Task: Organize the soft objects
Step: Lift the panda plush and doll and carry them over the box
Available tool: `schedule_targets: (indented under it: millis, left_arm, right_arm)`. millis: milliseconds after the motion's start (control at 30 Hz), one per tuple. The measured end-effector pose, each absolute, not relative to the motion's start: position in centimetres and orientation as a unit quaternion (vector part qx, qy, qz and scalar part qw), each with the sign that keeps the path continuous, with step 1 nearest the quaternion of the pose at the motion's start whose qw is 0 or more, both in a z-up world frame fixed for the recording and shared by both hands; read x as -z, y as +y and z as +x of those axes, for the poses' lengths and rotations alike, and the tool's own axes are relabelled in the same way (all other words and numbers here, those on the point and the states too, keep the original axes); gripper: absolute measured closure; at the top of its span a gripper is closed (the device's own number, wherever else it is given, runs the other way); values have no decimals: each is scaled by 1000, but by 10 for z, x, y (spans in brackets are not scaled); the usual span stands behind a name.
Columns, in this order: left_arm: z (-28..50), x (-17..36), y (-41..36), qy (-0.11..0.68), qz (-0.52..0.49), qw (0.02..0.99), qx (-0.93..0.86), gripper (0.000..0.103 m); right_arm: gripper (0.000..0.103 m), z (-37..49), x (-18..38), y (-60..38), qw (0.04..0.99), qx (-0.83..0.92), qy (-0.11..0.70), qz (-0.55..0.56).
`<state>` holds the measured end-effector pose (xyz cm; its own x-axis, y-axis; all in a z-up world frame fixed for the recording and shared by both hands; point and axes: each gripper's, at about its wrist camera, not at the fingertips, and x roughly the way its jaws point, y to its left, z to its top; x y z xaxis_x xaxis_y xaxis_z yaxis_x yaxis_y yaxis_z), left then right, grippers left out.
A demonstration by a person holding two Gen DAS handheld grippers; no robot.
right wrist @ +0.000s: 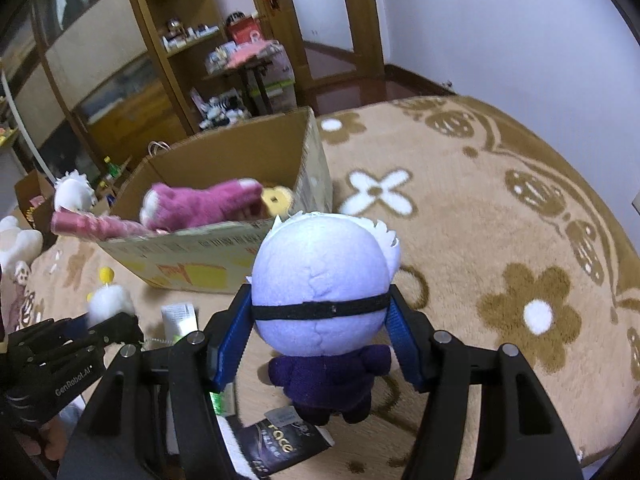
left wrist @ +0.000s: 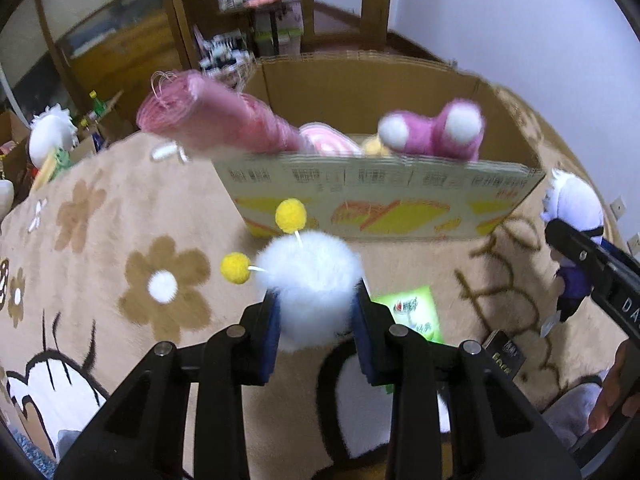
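Plush toys (right wrist: 320, 300), flowered rug (right wrist: 500, 220), prob. bedroom

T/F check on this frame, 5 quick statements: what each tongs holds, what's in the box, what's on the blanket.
1. The left tongs are shut on the white pom-pom toy. True.
2. The right tongs are empty. False: they grip the white-haired doll by its head.
3. The pink plush lies in the cardboard box. True.
4. The cardboard box is closed. False: its top is open, with toys sticking out.
5. The green packet lies inside the box. False: it lies on the flowered blanket, in front of the box.
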<state>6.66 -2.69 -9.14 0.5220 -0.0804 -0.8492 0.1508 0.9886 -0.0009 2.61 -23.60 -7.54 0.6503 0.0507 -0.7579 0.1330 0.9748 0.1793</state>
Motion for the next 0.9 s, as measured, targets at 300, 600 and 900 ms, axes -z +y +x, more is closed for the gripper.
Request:
schedule_targets:
  millis: [300,600,900]
  left_arm:
    - [47,29,-18,371,15,927,58,73]
    - [34,-22,-21,283,14,957,68,73]
    - [49,-56,-30,233,9,970,64,72]
  right_arm:
    - [36,17,40,-223,927,-1,361,99]
    - [36,13,1,-207,947,-35,306,87]
    - [36,26,-28,-203,962,-51,257,79]
